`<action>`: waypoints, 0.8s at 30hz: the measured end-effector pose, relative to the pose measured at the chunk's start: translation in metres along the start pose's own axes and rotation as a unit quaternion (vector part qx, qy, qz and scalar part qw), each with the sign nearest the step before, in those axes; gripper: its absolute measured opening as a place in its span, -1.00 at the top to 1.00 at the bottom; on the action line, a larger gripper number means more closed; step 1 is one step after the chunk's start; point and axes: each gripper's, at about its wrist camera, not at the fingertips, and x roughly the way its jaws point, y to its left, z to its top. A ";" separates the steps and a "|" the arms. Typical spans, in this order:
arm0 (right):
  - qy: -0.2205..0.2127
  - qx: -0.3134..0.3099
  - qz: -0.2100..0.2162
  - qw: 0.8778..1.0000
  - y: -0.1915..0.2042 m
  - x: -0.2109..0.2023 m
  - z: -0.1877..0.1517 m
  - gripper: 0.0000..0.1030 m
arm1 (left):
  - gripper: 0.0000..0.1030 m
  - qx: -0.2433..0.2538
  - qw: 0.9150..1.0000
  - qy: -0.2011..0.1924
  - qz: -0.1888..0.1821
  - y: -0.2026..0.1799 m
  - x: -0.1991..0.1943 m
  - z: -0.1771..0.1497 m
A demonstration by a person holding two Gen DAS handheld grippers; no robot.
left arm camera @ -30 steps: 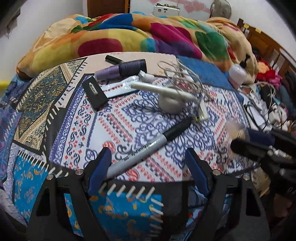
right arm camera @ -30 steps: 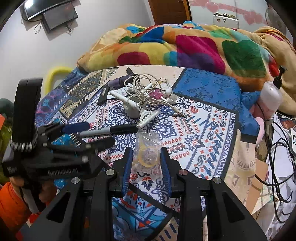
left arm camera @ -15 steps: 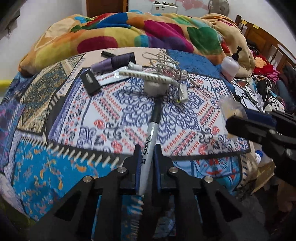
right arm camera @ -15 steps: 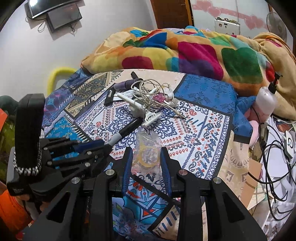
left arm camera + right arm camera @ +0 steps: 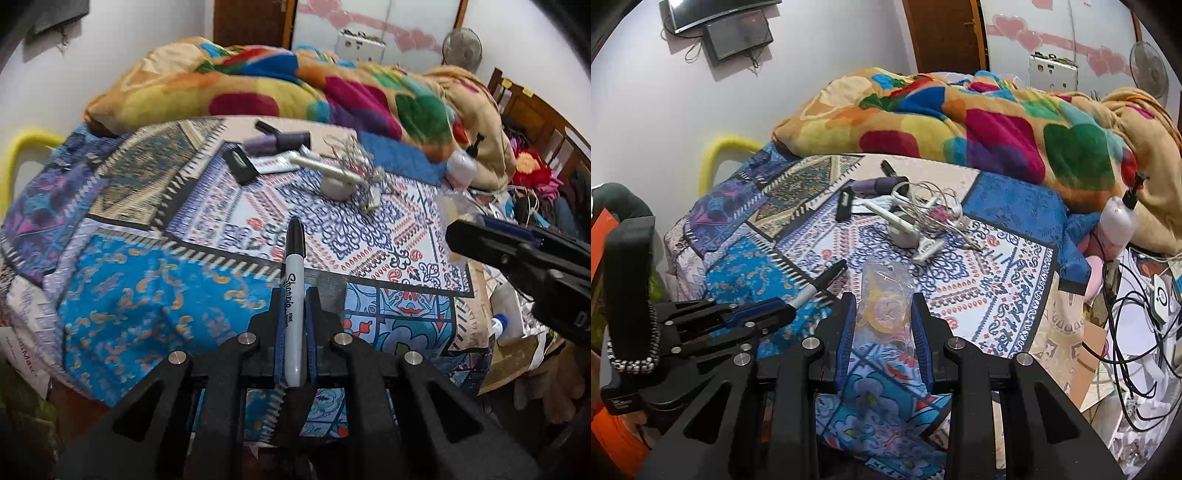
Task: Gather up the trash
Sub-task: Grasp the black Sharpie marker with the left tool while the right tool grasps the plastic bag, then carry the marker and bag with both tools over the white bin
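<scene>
Marker (image 5: 293,291) now lifted off bedspread (image 5: 147,291), pinched in left claw (image 5: 294,325), formerly spread. Plastic wrapper (image 5: 885,302) pinched in right claw (image 5: 884,328). Pickup step judged done; next, bin must be found, none visible.

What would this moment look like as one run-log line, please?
left gripper: shut on marker | right gripper: shut on plastic bag

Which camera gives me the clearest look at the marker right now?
The left wrist view: the marker stands centred between the left gripper's shut jaws, its label readable. The right wrist view shows it only at an angle, small, poking out of that gripper.
</scene>
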 end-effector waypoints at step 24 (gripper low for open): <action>-0.007 -0.099 0.074 0.992 0.159 -0.013 -0.008 0.47 | 0.81 -0.108 0.985 -0.076 0.110 0.129 -0.141 -0.087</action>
